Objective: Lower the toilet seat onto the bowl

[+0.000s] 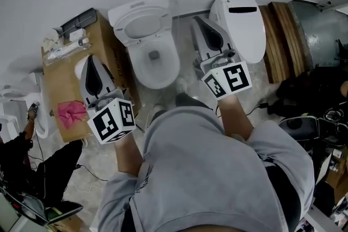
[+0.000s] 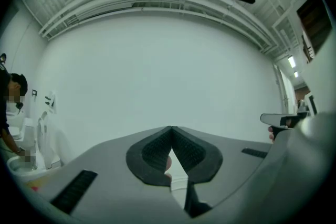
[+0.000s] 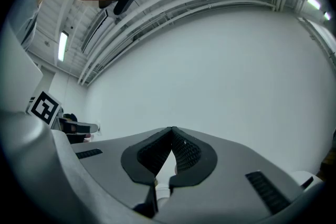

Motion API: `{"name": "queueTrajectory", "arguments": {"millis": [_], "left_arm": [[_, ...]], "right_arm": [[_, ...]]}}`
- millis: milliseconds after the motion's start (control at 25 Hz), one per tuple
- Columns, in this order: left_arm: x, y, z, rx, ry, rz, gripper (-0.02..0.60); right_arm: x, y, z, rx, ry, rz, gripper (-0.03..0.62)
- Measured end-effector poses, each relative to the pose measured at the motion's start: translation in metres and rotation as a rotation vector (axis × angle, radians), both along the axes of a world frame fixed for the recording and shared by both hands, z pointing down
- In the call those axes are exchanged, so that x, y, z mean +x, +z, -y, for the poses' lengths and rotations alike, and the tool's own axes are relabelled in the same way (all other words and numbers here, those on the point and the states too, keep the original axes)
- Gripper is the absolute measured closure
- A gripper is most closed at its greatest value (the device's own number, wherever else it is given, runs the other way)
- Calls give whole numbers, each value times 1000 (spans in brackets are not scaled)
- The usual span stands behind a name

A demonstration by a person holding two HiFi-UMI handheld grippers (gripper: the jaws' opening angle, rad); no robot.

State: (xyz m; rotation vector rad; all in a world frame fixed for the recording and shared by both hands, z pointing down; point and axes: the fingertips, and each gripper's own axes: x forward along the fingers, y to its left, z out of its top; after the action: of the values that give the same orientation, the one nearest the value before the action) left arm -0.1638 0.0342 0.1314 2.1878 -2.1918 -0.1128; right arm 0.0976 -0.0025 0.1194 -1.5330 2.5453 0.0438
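The left gripper [image 1: 93,60] has its jaws closed tip to tip with nothing between them. Its own view looks past the joined fingertips [image 2: 171,128] at a bare white wall. The right gripper [image 1: 197,21] is the same, with pads pressed together and empty, and it too faces the wall [image 3: 210,60].

In the head view the two grippers flank the toilet [image 1: 155,70], the left one to its left and nearer the person, the right one just to its right and level with the bowl [image 1: 134,68]. Neither touches it.

The toilet seat [image 1: 120,27] appears raised — a white ring standing behind the open bowl, against the back of the toilet.

Left of the toilet stands a cardboard box [image 1: 60,81] with a pink cloth [image 1: 72,111] on it. Right of the toilet, beyond the right gripper, is a white oval unit [image 1: 239,27] with a dark slot — and past that some wooden planks [image 1: 283,35].
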Motion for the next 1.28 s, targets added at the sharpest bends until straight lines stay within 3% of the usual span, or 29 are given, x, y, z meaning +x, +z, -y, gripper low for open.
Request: {"name": "queueTrajectory", "arguments": {"millis": [400, 680, 960, 1280], "left_arm": [[46, -5, 67, -13, -49, 38, 581], [56, 4, 96, -50, -80, 57, 581], [45, 14, 115, -76, -84, 77, 581], [0, 39, 142, -102, -59, 77, 581]], "right_arm": [[40, 7, 82, -24, -62, 17, 595], [45, 26, 124, -64, -111, 2, 595], [32, 54, 152, -109, -128, -58, 595], [-13, 97, 183, -199, -138, -103, 594]]}}
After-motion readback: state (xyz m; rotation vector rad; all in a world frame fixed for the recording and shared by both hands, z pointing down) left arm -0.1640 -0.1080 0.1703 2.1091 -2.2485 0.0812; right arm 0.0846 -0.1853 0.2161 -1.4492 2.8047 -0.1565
